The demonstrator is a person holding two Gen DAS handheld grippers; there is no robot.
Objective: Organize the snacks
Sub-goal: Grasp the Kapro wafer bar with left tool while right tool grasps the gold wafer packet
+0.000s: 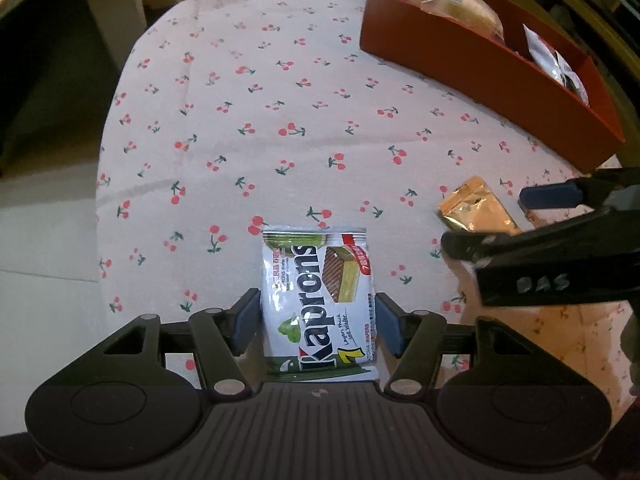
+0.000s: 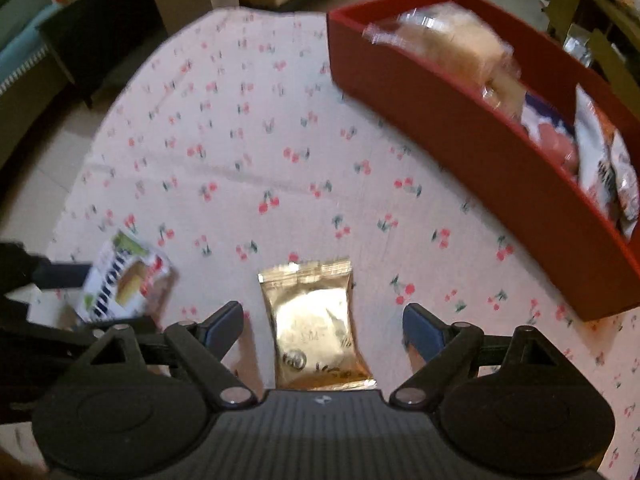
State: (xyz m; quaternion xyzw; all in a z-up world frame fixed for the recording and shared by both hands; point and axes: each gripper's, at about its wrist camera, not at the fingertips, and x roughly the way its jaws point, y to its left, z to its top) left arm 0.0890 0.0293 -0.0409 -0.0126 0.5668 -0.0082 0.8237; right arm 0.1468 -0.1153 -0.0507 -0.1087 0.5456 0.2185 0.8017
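Our left claw (image 1: 318, 322) straddles the wafer pack (image 1: 318, 304), its blue pads right at the pack's two long sides; we cannot tell whether they press it or only flank it. The pack lies flat on the cherry-print cloth (image 1: 248, 120) covering the bench, near the edge closest to us.

Our right claw (image 2: 323, 328) stands spread wide over the gold pouch (image 2: 318, 328), with clear cloth showing between each pad and the pouch. The pouch lies flat too, just right of the wafer pack, the two apart. In the left view the right claw reaches in from the right, its fingers either side of the pouch's near end.

Ahead of both claws the cloth is open all the way to the far rounded edge, and the left edge drops to pale floor (image 1: 44, 232).

To the right and farther back sits the red tray (image 2: 460, 132), long and set at an angle, its near wall facing us. It already holds a clear-wrapped pale bun (image 2: 452, 48) at the far end and several printed packets (image 2: 600, 168) toward the near end.
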